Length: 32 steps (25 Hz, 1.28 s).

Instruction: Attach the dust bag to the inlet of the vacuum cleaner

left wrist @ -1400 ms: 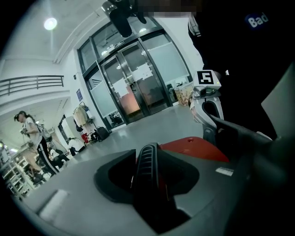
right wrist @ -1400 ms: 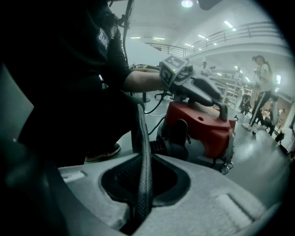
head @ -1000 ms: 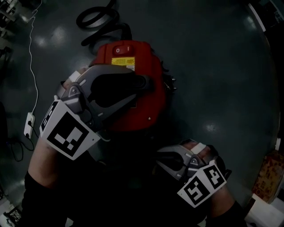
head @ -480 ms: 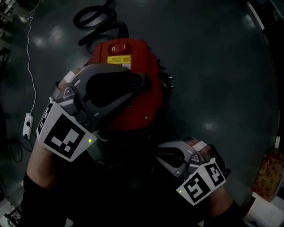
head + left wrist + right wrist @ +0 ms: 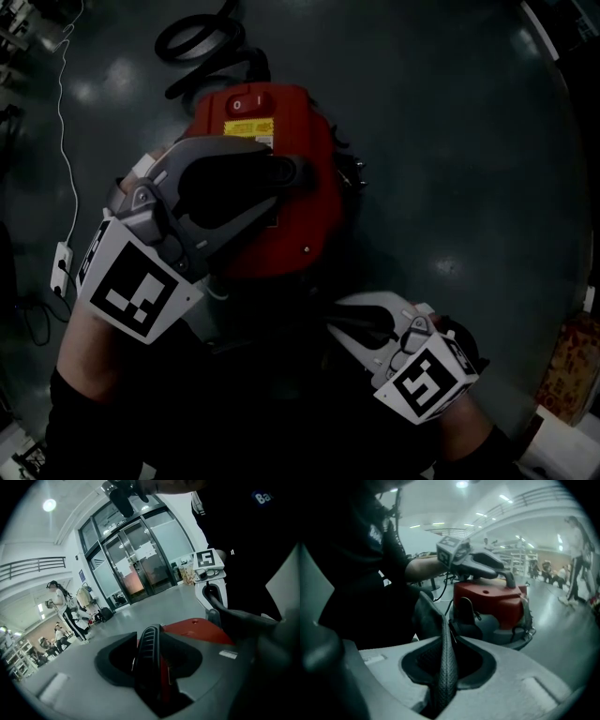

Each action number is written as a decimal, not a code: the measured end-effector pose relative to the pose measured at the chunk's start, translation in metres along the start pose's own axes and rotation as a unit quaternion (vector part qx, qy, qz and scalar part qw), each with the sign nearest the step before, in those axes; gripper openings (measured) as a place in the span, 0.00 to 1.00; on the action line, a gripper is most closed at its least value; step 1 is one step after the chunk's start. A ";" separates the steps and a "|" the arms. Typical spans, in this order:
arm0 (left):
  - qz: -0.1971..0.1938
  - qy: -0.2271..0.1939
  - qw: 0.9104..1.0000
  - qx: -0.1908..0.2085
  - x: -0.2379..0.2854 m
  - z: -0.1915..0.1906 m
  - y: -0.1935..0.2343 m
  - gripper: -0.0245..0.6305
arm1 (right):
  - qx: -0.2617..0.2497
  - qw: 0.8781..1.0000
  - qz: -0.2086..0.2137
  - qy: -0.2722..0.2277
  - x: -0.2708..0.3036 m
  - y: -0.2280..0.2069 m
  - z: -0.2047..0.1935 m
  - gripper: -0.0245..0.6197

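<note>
Right gripper (image 5: pixel 337 328) has rolled, jaws loosening but still pinching the dark grey fabric dust bag (image 5: pixel 424 617) near the red vacuum cleaner (image 5: pixel 302 141), whose top my left gripper (image 5: pixel 298 176) clamps. I'd firm that pinch before seating it.

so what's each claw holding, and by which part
Left claw grips the red vacuum top by its edge. Right claw, jaws just opening, has a fold of the grey dust bag between them.
</note>
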<state>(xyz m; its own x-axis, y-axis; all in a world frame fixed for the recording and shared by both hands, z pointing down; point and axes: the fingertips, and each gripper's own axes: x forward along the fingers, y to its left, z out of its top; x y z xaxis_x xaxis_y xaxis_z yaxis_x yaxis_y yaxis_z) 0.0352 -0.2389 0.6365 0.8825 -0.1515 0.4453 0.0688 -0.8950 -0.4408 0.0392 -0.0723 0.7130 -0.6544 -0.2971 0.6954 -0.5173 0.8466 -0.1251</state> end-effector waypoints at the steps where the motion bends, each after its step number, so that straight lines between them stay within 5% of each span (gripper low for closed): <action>1: 0.000 0.001 1.000 0.000 0.000 0.000 0.000 0.25 | 0.016 1.000 0.001 -0.002 0.000 -0.001 -0.001 0.14; 5: -0.001 0.000 1.000 0.000 0.000 0.000 0.000 0.25 | -0.052 0.999 -0.003 0.009 0.002 0.003 0.005 0.14; 11: -0.001 0.000 1.000 0.003 -0.001 0.001 0.000 0.25 | -0.224 0.974 -0.015 0.044 0.003 0.010 0.011 0.16; 13: 0.001 0.002 1.000 0.004 -0.001 0.000 0.000 0.25 | -0.190 0.981 -0.013 0.031 0.003 0.008 0.011 0.16; 16: 0.003 0.005 1.000 0.006 0.000 0.000 0.000 0.25 | -0.070 0.997 -0.010 0.002 0.002 0.001 0.011 0.16; 19: 0.004 0.006 1.000 0.008 0.000 0.000 0.000 0.25 | -0.013 1.000 -0.016 -0.005 0.001 -0.004 0.011 0.16; 32: -0.014 -0.013 1.000 0.007 -0.003 0.002 -0.001 0.28 | -0.080 0.996 -0.029 0.038 -0.001 0.001 0.002 0.23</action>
<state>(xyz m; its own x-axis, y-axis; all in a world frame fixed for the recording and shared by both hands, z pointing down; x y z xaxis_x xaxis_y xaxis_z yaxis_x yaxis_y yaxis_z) 0.0332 -0.2369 0.6343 0.8915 -0.1159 0.4380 0.0998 -0.8927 -0.4394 0.0385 -0.0719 0.7104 -0.5801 -0.3183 0.7498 -0.4536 0.8908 0.0272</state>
